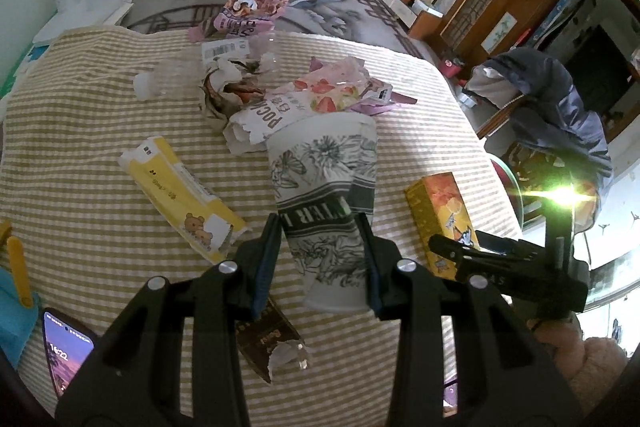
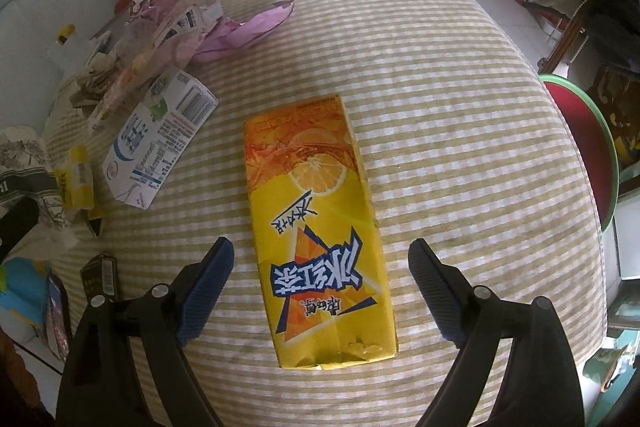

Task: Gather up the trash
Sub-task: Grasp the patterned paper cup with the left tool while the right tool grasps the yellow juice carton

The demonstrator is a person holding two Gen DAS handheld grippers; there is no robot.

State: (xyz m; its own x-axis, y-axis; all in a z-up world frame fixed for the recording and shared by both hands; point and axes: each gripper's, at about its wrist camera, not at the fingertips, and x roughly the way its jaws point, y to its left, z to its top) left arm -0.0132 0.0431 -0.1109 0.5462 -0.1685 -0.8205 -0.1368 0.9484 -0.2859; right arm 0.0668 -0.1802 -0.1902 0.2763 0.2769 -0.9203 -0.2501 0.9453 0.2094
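Note:
My left gripper is shut on a crushed white paper cup with black flower print, held just above the striped cloth. My right gripper is open, its fingers on either side of a yellow iced-tea carton lying flat; the carton also shows in the left wrist view. Other trash lies on the cloth: a yellow bear-print wrapper, a strawberry wrapper, a pink snack bag, a brown torn packet, a white milk carton.
A phone lies at the near left edge of the table. A blue object with a yellow stick is at far left. A chair with a dark jacket and a red stool stand to the right.

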